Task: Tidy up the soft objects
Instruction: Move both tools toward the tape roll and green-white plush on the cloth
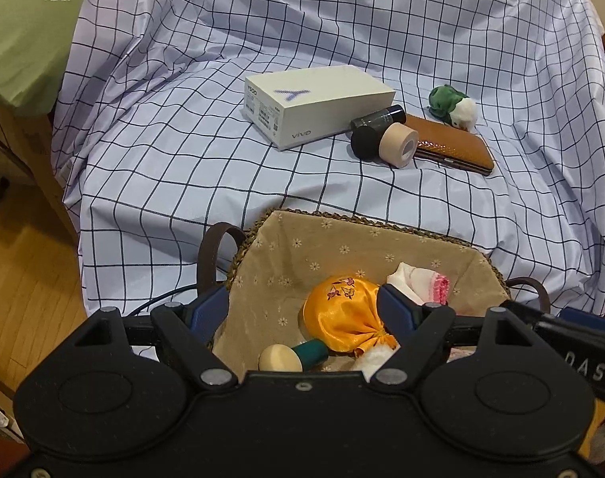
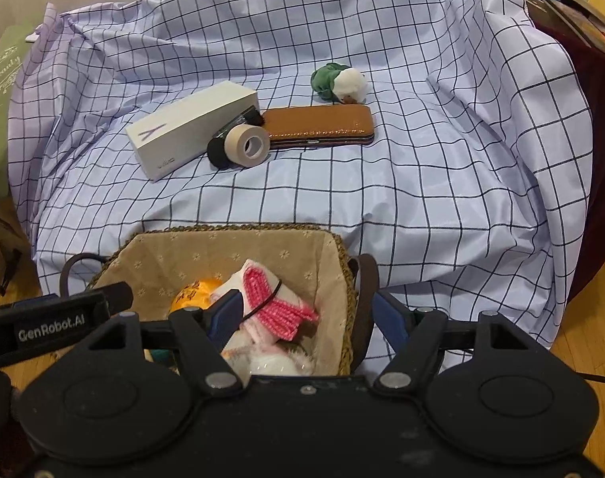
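From my left tool (image 1: 302, 310), fingers apart over the basket (image 1: 342, 219), an orange pouch (image 1: 342, 314) lies between them, unpressed. Beyond, on the checked cloth (image 1: 183, 159): box (image 1: 318, 103), tape (image 1: 400, 143), green plush (image 1: 453, 105).

My right tool (image 2: 306, 314) stands open astride the basket's right rim (image 2: 346, 279), the pink-striped sock (image 2: 274, 298) just beside its left finger.
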A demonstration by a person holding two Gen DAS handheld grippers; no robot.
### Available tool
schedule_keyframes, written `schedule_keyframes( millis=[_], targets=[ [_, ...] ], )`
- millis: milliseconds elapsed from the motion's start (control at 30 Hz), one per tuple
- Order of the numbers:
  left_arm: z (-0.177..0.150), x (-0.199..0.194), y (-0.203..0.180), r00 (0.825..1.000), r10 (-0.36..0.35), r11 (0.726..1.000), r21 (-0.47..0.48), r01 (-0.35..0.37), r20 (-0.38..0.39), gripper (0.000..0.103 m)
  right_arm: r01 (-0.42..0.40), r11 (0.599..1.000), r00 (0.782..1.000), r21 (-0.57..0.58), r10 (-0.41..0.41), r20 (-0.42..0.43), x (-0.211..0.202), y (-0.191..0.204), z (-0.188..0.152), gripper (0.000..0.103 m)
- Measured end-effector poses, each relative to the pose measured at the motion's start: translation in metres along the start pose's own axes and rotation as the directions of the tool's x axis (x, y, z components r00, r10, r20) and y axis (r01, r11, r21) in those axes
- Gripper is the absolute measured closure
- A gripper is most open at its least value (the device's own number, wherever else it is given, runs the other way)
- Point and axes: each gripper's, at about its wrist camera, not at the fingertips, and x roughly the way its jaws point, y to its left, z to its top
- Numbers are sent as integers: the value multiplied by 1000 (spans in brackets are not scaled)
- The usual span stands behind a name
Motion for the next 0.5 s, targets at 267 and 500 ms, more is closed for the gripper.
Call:
schedule_keyframes(
  millis=[267,500],
  targets=[
    [12,17,-2,999,-14,1000,19,15,-44,26,35,999,999,-5,-35,-11,20,-1,26,31],
    [29,39,-1,996,-35,999,23,37,-85,26,61,998,998,-29,-62,-11,46,5,59,31]
  ],
)
